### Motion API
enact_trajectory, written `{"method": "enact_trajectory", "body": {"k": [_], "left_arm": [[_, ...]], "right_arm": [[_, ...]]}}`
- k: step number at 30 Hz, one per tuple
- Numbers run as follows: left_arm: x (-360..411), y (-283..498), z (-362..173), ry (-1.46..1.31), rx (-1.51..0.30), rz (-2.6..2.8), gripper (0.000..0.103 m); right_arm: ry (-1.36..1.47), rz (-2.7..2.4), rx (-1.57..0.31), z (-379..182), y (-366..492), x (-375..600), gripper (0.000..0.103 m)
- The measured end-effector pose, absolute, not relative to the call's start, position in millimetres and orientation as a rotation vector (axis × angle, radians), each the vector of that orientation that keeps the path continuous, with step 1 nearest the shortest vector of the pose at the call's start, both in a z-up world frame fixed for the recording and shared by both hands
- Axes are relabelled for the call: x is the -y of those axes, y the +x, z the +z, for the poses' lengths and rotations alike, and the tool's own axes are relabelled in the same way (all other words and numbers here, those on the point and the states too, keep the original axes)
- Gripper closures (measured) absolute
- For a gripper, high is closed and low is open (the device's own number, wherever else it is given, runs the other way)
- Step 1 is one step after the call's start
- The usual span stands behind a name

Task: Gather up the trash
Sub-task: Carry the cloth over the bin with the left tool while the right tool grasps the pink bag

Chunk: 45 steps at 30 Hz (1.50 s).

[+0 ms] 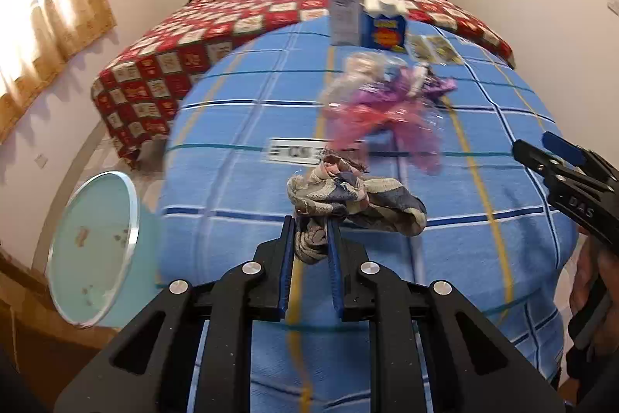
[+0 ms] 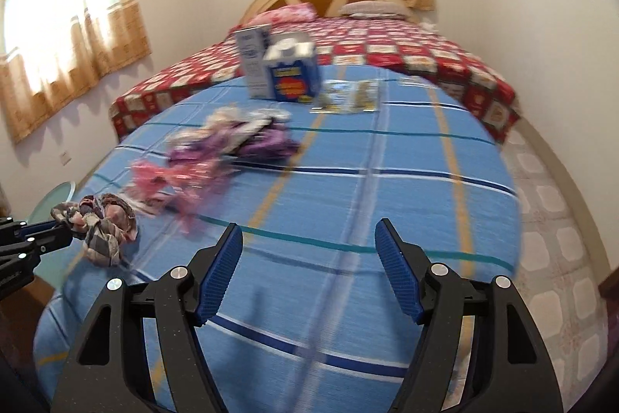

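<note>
My left gripper [image 1: 310, 221] is shut on a crumpled patterned cloth [image 1: 359, 196], held just above the blue checked blanket [image 1: 232, 180]. The right wrist view shows the same cloth [image 2: 100, 227] at the far left, in the tips of the left gripper [image 2: 58, 235]. A blurred heap of pink and purple plastic wrappers [image 1: 387, 103] lies beyond the cloth; it appears again as wrappers [image 2: 216, 157] in the right wrist view. My right gripper [image 2: 308, 225] stands open over bare blanket with nothing between its fingers. In the left wrist view the right gripper [image 1: 536, 146] comes in from the right edge, held by a hand.
A tall white carton [image 2: 253, 60], a blue box [image 2: 296, 80] and flat sachets [image 2: 348, 95] stand at the blanket's far end. A white label strip [image 1: 294, 151] lies near the cloth. A round glass tabletop [image 1: 93, 250] is at the left; a red checked bed [image 2: 406, 45] lies behind.
</note>
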State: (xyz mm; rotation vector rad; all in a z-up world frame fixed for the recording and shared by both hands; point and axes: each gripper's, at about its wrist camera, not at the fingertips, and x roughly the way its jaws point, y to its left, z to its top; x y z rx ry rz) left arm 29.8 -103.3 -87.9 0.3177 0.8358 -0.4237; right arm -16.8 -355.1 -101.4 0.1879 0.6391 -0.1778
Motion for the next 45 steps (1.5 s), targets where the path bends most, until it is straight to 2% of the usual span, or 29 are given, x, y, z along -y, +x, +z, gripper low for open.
{"method": "enact_trajectory", "body": {"k": [13,14,15,18,27,45], "left_arm": [[8.3,68.2,-74.8,0.25,-0.805,-0.204,0.087],[1.9,71.6,-76.8,0.249,-0.81,-0.189,0.087],[-1.3,73.8,-78.2,0.247,-0.815,-0.18,0.087],[-15.0,80.7,-81.6,0.241,-0.823,-0.15,0.087],[-57.9,85.2,-78.0,0.223,-0.802,-0.06,0.087],[-132.1,97.9,-79.5,0.189,-0.804,0.134,0.087]], "right_arm": [[0.101,-0.059,-0.831,-111.9,72.9,295.5,0.034],[0.109,-0.047,-0.842,-113.8,75.1,294.9,0.047],[0.107,-0.035,-0.856,-115.4,76.8,293.1,0.07],[0.095,-0.018,-0.837,-113.6,71.0,286.3,0.083],[0.057,0.043,-0.717,-85.3,59.4,249.2,0.086],[-0.065,0.181,-0.683,-67.8,117.8,156.2,0.086]]}}
